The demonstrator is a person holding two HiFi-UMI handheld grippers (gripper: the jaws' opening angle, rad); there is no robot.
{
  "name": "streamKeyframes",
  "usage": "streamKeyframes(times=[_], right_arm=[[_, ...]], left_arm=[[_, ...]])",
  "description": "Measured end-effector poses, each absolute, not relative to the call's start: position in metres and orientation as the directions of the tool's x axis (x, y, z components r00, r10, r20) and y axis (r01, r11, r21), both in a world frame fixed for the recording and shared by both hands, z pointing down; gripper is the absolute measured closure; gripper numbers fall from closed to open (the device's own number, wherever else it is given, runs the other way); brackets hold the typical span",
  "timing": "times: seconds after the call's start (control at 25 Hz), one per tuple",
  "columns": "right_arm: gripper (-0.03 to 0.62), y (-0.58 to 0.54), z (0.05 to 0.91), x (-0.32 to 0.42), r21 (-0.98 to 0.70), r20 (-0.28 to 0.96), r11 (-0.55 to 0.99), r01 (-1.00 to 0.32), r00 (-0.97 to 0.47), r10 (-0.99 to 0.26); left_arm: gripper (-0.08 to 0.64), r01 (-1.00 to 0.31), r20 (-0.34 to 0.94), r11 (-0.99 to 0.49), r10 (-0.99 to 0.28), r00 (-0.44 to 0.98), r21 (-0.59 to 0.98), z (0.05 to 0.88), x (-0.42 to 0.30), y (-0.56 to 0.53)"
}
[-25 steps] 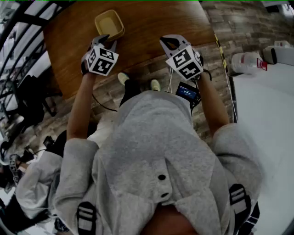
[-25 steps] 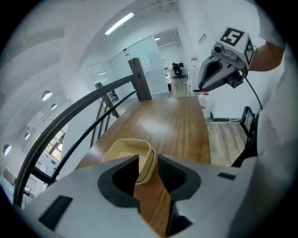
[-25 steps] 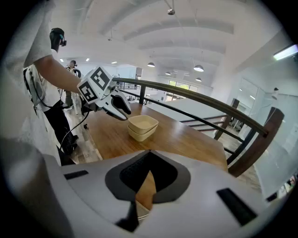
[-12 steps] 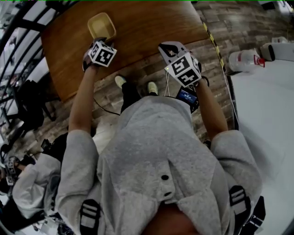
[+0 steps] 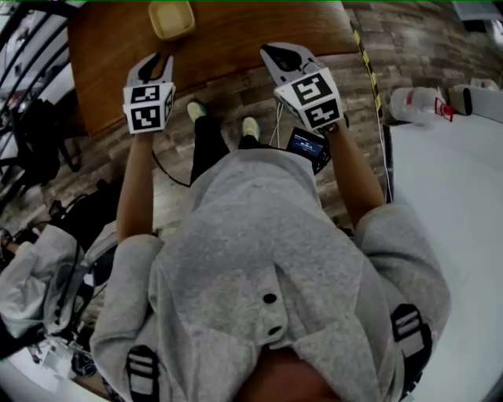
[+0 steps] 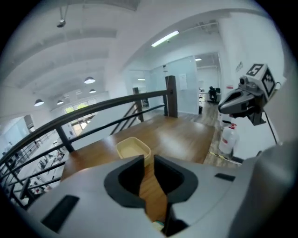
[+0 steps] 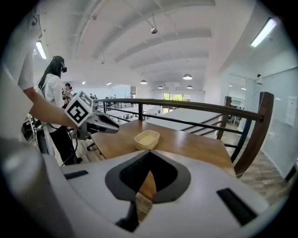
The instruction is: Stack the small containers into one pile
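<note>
One pale yellow small container (image 5: 171, 17) stands upright on the brown wooden table (image 5: 244, 35), seen again in the left gripper view (image 6: 133, 149) and the right gripper view (image 7: 147, 139). My left gripper (image 5: 153, 64) hovers over the table's near edge, short of the container. Its jaws stand a little apart and have just been closing with nothing between them (image 6: 148, 160). My right gripper (image 5: 277, 55) is held over the table's near edge further right, its tips together and empty (image 7: 150, 153). Each gripper shows in the other's view: the right gripper (image 6: 229, 103) and the left gripper (image 7: 106, 124).
A black railing (image 7: 186, 105) runs along the table's far side. A white bottle (image 5: 420, 105) stands on the brick-pattern floor beside a white surface (image 5: 460, 204). A small screen (image 5: 308, 149) hangs by my waist. Another person (image 7: 53, 93) stands at the left.
My left gripper has drawn back from the yellow container and rolled, so that its marker cube faces differently. Both grippers have risen a little. The container sits higher in the head view.
</note>
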State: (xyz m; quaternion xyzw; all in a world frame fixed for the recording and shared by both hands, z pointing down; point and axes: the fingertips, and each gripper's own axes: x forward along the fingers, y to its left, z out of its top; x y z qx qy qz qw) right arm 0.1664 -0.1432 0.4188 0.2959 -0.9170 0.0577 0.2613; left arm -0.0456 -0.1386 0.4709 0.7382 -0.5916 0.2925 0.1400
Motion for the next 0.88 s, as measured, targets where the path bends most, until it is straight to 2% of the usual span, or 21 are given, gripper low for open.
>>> streamKeyframes(times=[0.04, 0.08, 0.28, 0.48, 0.88], right_arm=[[0.577, -0.140, 0.413, 0.165, 0.044, 0.494, 0.820, -0.571, -0.701, -0.515], [0.577, -0.137, 0.407, 0.163, 0.039, 0.474, 0.820, -0.571, -0.712, -0.518], [0.577, -0.121, 0.381, 0.147, -0.009, 0.377, 0.803, -0.595, -0.746, -0.549], [0.577, -0.097, 0.375, 0.127, -0.023, 0.355, 0.788, -0.616, -0.742, -0.569], [0.577, -0.072, 0.361, 0.060, -0.009, 0.337, 0.787, -0.616, -0.743, -0.578]], left_arm=[[0.531, -0.967, 0.564, -0.208, -0.820, 0.092, -0.145, 0.458, -0.046, -0.124], [0.548, -0.977, 0.533, -0.158, -0.844, 0.057, -0.146, 0.446, -0.048, -0.109], [0.548, -0.994, 0.383, -0.005, -0.923, -0.038, -0.111, 0.387, -0.059, -0.054], [0.548, -0.995, 0.301, 0.094, -0.948, -0.103, -0.045, 0.358, -0.075, -0.006], [0.548, -0.992, 0.244, 0.128, -0.962, -0.126, -0.006, 0.336, -0.138, 0.028]])
